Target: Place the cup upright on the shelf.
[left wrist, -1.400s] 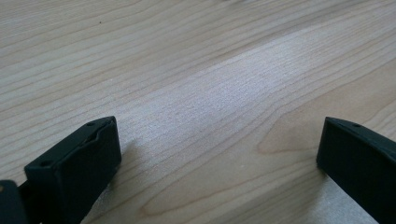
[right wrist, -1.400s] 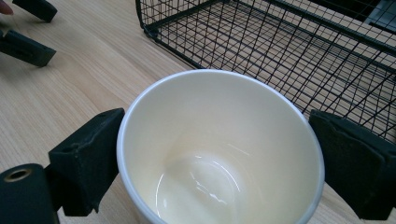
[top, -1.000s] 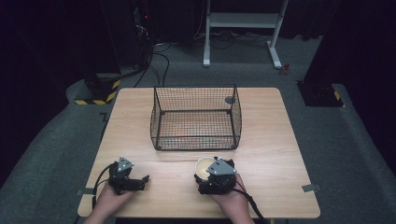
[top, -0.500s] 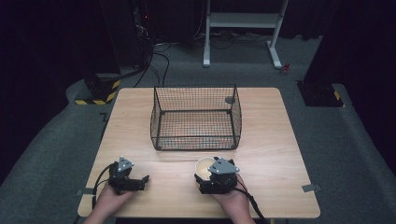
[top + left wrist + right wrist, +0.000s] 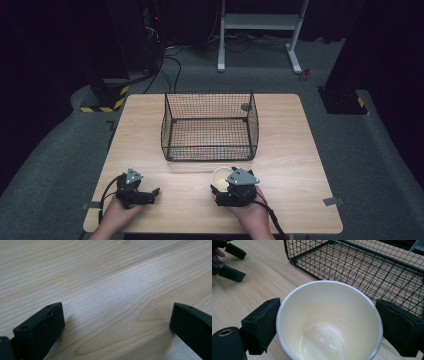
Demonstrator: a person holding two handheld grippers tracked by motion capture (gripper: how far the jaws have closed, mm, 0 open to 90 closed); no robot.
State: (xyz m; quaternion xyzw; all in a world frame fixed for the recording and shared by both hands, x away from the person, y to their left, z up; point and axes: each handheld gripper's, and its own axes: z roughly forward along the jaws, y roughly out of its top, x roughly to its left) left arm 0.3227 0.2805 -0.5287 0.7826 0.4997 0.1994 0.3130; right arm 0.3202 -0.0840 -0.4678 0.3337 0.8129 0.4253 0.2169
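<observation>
The cream cup (image 5: 329,322) is bracketed by the right gripper (image 5: 328,325), jaws snug at its rim at 6 o'clock of the wire basket (image 5: 209,126), so it probably gets lifted in next, while the left gripper (image 5: 116,327) is parked wide open, empty.

The cup (image 5: 329,322) is a cream-coloured, glossy vessel with a thin pale rim, empty inside, its round bottom catching a soft reflection. It stands upright on the wooden surface (image 5: 300,165), mouth upward, at the near right of centre. The wire basket (image 5: 209,125), black and open-topped, stands just beyond it toward the far side, apart from it.
</observation>
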